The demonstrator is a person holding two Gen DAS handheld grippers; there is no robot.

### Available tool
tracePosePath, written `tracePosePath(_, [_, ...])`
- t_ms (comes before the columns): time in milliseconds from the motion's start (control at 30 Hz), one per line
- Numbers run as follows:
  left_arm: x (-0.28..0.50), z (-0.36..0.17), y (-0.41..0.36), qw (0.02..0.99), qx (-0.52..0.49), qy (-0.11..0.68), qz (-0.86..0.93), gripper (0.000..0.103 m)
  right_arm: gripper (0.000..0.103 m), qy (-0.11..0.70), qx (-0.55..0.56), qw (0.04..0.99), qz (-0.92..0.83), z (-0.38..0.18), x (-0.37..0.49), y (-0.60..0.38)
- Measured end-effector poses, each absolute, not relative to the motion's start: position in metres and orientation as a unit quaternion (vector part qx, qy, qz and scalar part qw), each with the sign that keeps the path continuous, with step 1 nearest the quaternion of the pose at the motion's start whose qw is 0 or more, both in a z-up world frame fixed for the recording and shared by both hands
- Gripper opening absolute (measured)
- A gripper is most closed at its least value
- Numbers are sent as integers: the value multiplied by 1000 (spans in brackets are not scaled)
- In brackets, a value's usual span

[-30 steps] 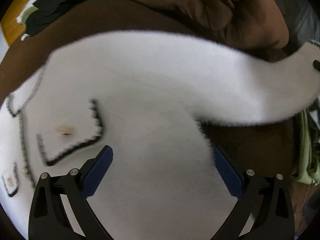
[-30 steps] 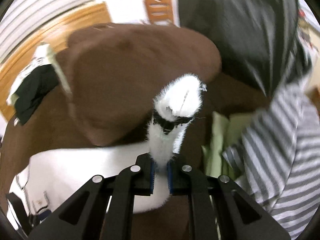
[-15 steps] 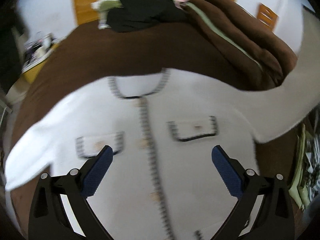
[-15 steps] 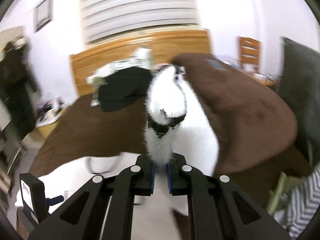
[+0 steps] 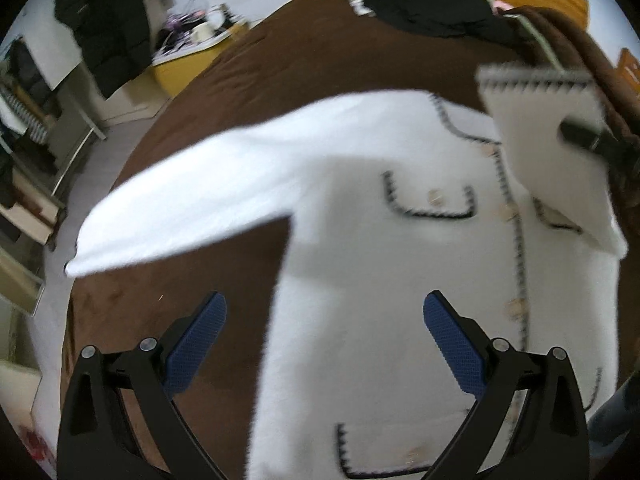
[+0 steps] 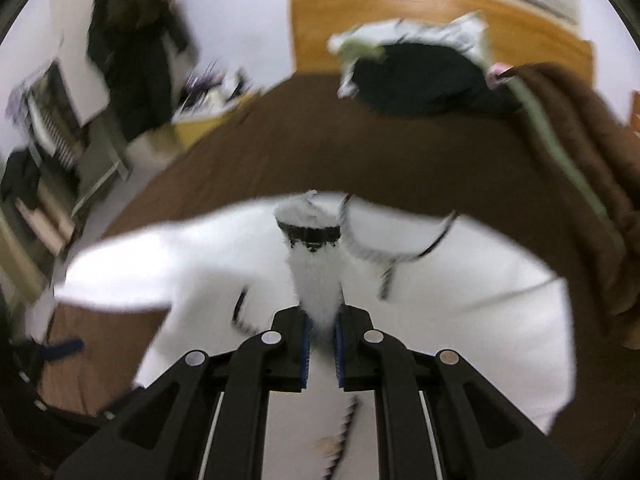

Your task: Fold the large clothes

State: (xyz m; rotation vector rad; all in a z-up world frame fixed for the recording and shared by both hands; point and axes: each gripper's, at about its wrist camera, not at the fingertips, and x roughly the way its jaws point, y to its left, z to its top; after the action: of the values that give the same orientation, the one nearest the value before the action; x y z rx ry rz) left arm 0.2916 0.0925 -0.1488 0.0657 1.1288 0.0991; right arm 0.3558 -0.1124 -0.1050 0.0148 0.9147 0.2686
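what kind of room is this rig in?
Almost certainly a bedroom: a bed with a brown cover and wooden headboard, a dark coat hanging by the wall, and the white cardigan spread on the bed.

No legible text, labels, brands, numbers or signs in either view. The white cardigan [image 5: 400, 264] carries only black trim and buttons, with no readable tag. The brown bedspread [image 5: 320, 60] and wooden headboard [image 6: 420, 12] are unmarked. The cluttered side table [image 5: 192, 44] at far left is too blurred for any lettering to be made out.
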Motion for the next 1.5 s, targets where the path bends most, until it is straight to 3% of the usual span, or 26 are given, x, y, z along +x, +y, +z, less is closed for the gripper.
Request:
tracePosePath(333, [267, -193, 117, 831, 6, 549, 93, 97, 10, 502, -8, 849, 165, -199, 354, -63])
tracePosePath(667, [261, -210, 122, 832, 0, 547, 90, 97, 12, 504, 1, 849, 157, -221, 347, -62])
tracePosePath(733, [259, -211, 123, 830, -1, 550, 91, 97, 20, 508, 11, 846, 164, -220, 348, -66])
tracePosePath(800, [258, -207, 124, 829, -2, 551, 93, 97, 42, 517, 23, 836, 184, -215, 349, -67])
tracePosePath(867, [258, -200, 123, 831, -7, 549, 93, 97, 51, 522, 27, 831, 189, -199, 341, -74])
tracePosePath(1100, [275, -175, 84, 840, 17, 540, 51, 97, 69, 504, 74, 850, 136, -136, 304, -170])
tracePosePath(1267, [303, -172, 31, 849, 33, 527, -14, 97, 70, 508, 66, 857, 53, -134, 312, -257])
tracePosePath(1400, [330, -185, -19, 852, 37, 519, -59, 97, 56, 506, 87, 858, 26, -148, 328, -302])
tracePosePath(1500, [345, -201, -46, 849, 46, 521, -76, 97, 53, 506, 82, 859, 14, -160, 336, -316])
